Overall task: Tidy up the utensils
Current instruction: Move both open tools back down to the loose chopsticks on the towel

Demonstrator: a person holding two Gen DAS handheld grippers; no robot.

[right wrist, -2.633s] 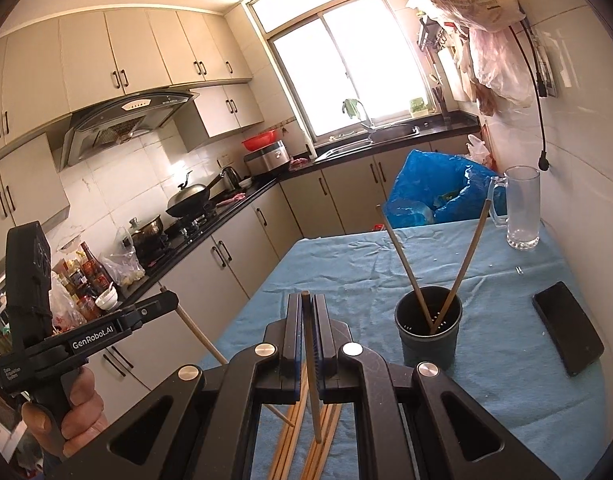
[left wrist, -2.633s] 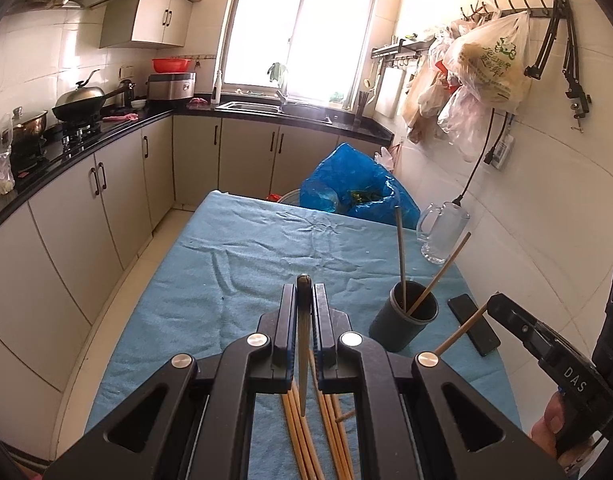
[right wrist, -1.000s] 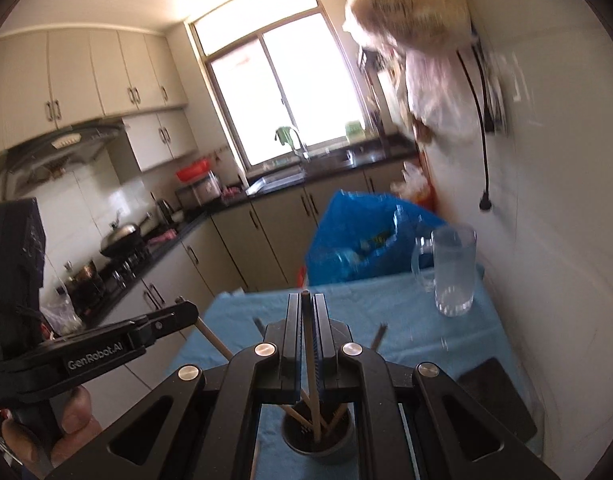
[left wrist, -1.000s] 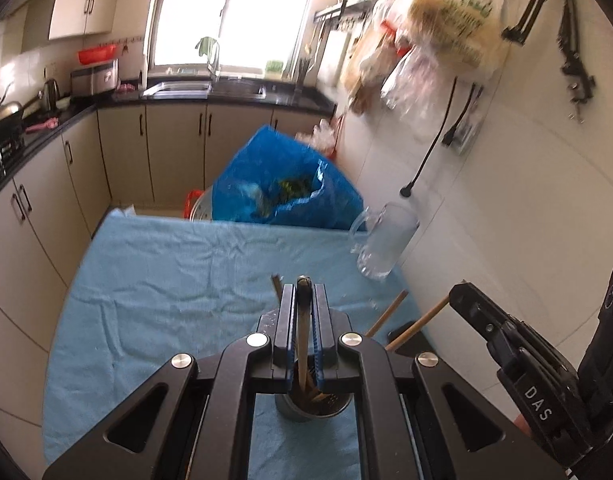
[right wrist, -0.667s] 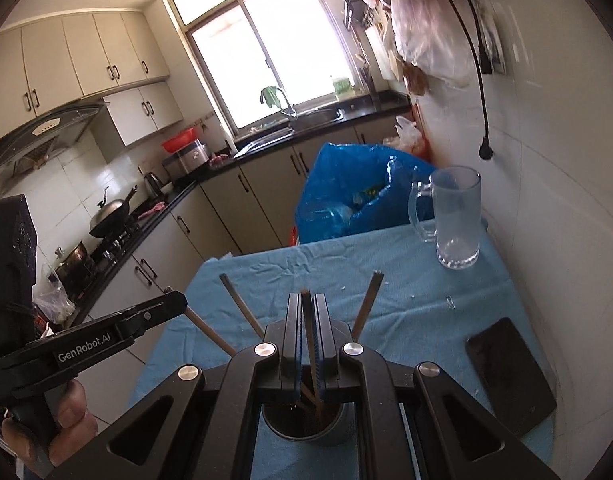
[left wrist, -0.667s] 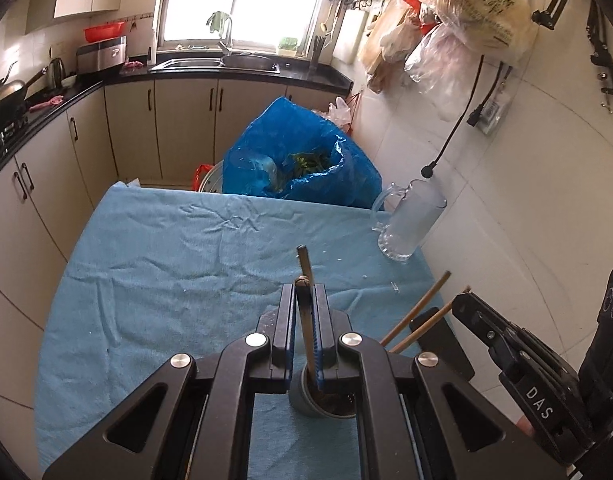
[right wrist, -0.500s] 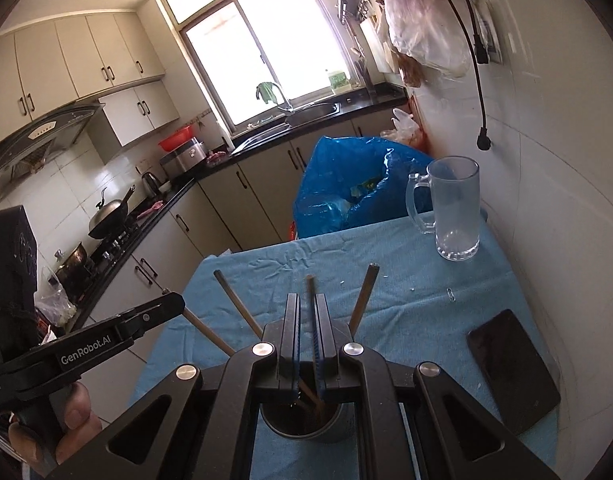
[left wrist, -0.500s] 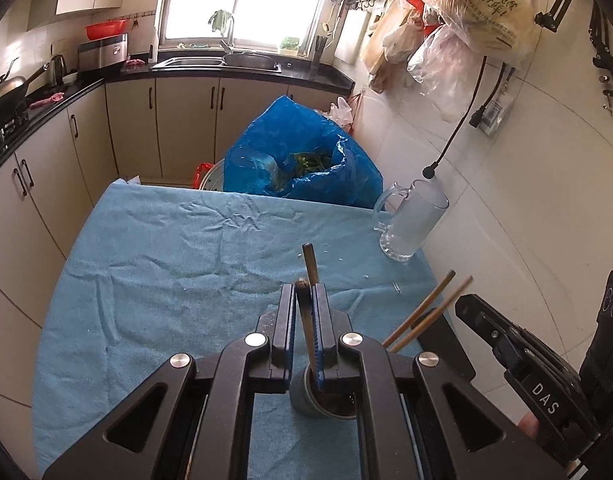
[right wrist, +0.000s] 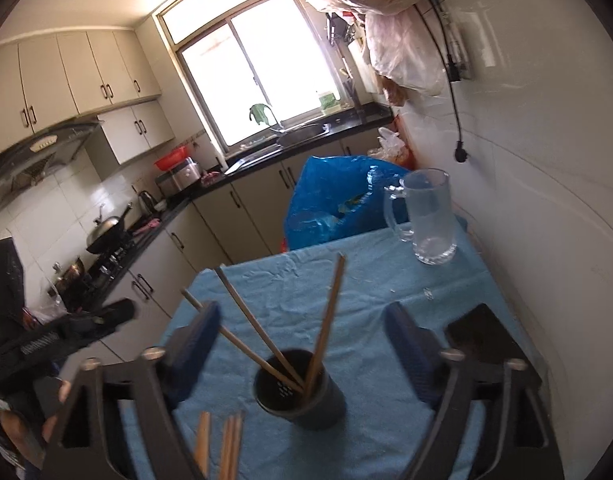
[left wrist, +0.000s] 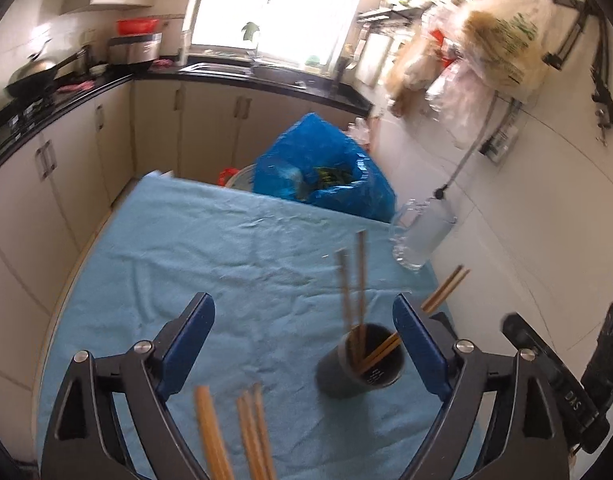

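Chopsticks (right wrist: pixel 326 320) stand tilted in the dark cup (right wrist: pixel 302 400), tips splayed upward.

Both wrist views are aimed down the blue-clothed bench (left wrist: pixel 194 240) toward the window (right wrist: pixel 242 68), from close above. The dark cup (left wrist: pixel 362 368) is shared, seen right of centre from the left wrist and centred from the right; that left view is blurred, perhaps tilted.
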